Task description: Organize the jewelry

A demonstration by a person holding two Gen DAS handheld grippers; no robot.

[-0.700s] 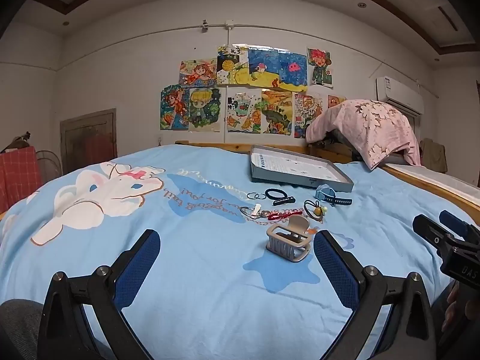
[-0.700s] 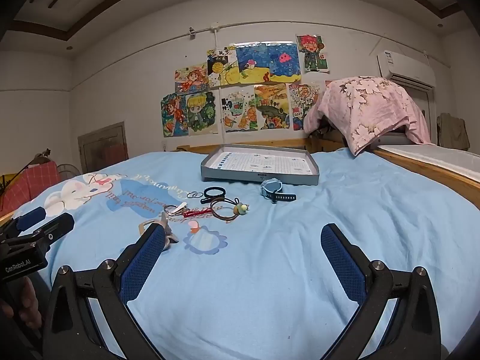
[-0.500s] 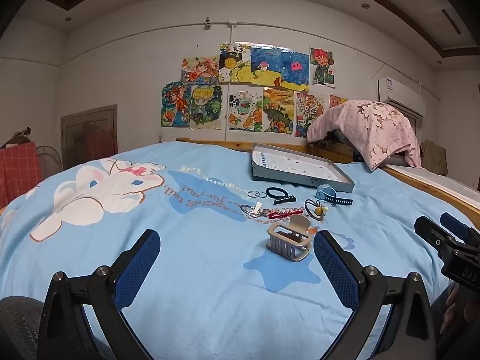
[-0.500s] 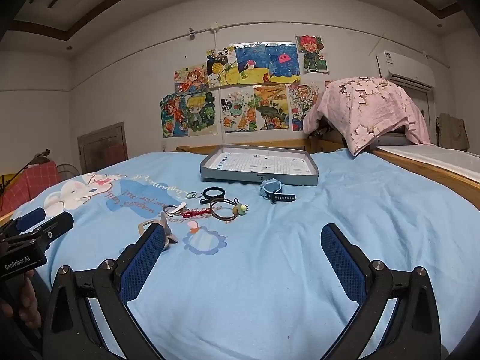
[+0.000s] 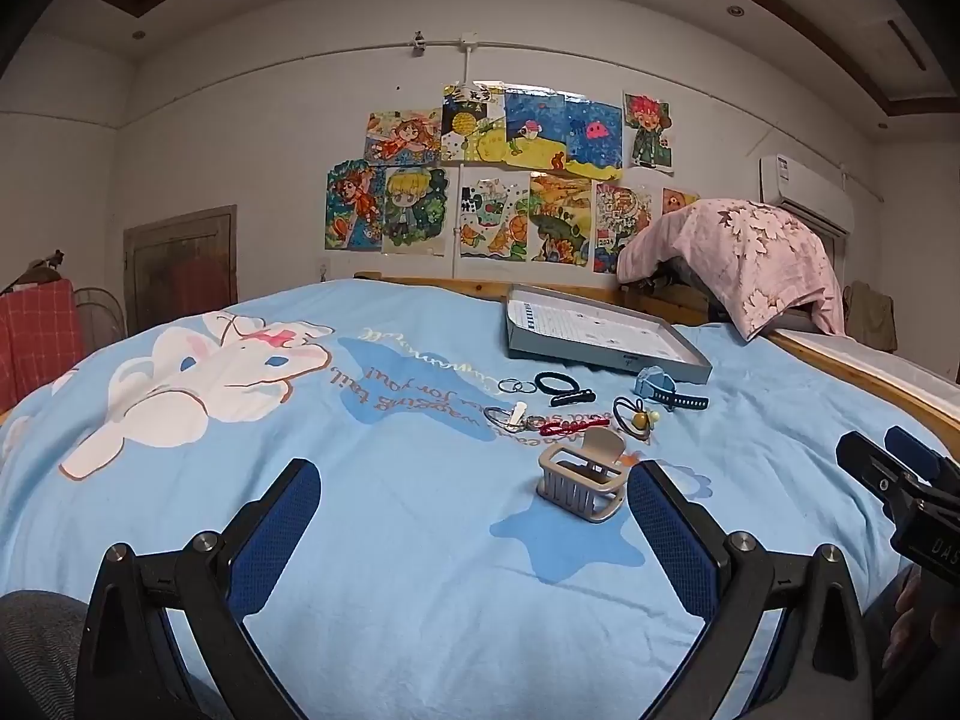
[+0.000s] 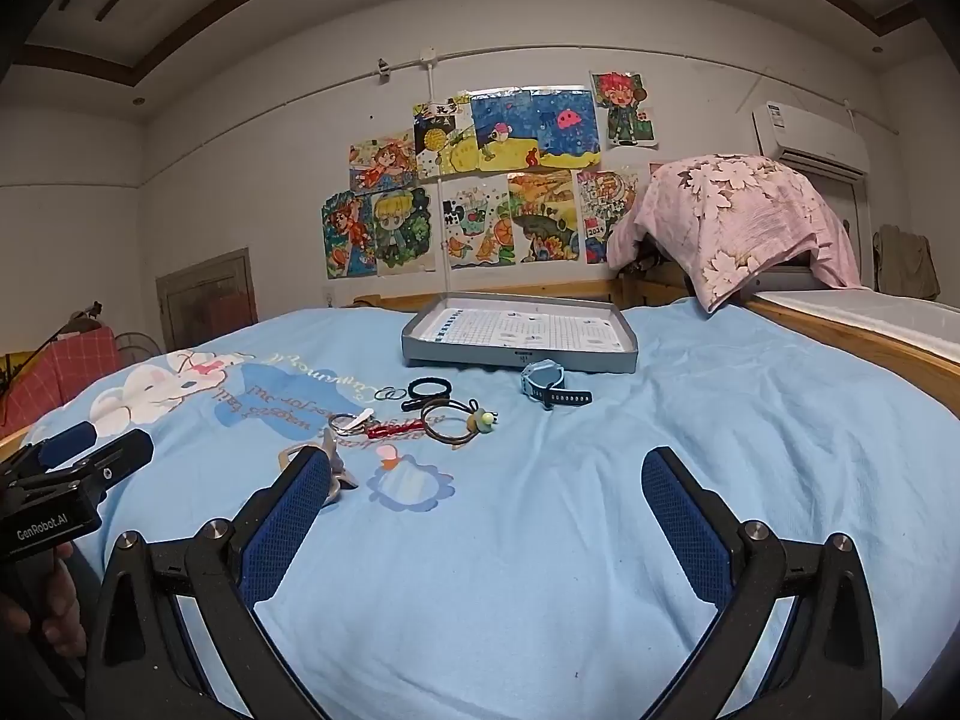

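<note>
Left gripper (image 5: 474, 498): blue mesh-textured pads spread wide, holding nothing.
Right gripper (image 6: 486, 492): likewise spread and empty.
Hair claw (image 5: 581, 476): beige ribbed plastic, just beside the left gripper's right pad.
Jewelry (image 6: 447, 411): rings, loops, perhaps hair ties, clustered on the smooth blue bedspread (image 6: 690, 420).
Tray (image 6: 521, 337): shallow grey rectangle, beyond.

Children's drawings (image 5: 498, 180) cover the white wall (image 6: 240, 180) behind a blue-sheeted bed (image 5: 390, 540); an air conditioner (image 6: 810, 135) hangs at the right.

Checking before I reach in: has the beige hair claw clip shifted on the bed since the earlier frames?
No. In the left wrist view the hair claw clip sits at the same spot by the dark blue star print on the bedspread.
</note>
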